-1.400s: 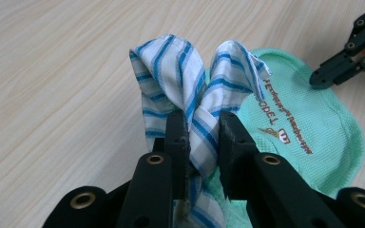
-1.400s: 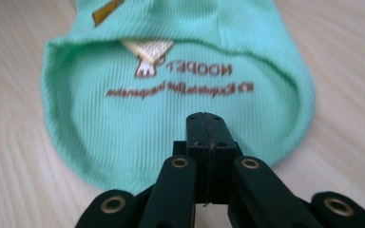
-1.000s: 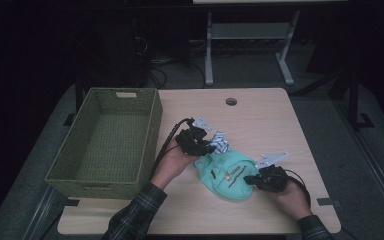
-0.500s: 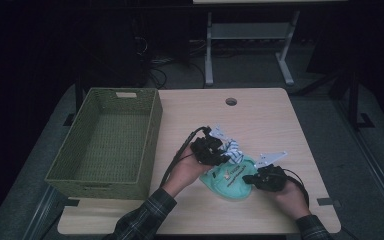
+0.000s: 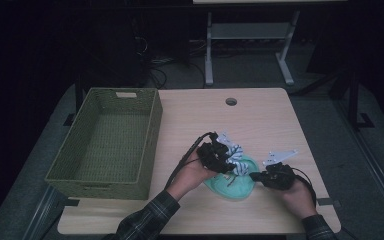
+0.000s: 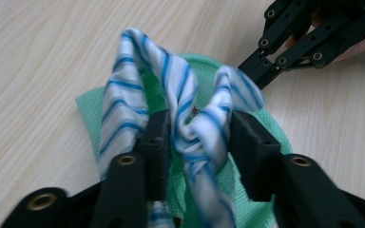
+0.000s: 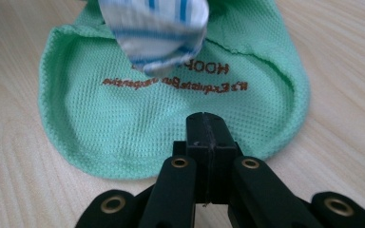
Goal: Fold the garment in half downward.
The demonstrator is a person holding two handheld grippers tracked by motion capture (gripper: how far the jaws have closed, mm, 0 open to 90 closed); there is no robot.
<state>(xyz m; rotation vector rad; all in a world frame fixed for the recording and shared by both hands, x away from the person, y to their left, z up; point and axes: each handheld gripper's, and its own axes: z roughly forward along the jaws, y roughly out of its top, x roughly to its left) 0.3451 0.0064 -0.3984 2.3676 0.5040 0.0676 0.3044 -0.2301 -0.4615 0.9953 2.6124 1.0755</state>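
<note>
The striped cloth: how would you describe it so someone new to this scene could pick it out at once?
Start at the wooden table, with the green woven basket on its left side. Near the front edge lies a mint-green mesh cloth with brown lettering. Bunched on top of it, between the jaws of the left claw, is the striped cloth: white with blue stripes, the only patterned fabric there.

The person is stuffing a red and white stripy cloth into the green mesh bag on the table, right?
Not quite: the stripy cloth is blue and white, not red and white. The left gripper view shows it, bunched over the green mesh bag on the table.
</note>
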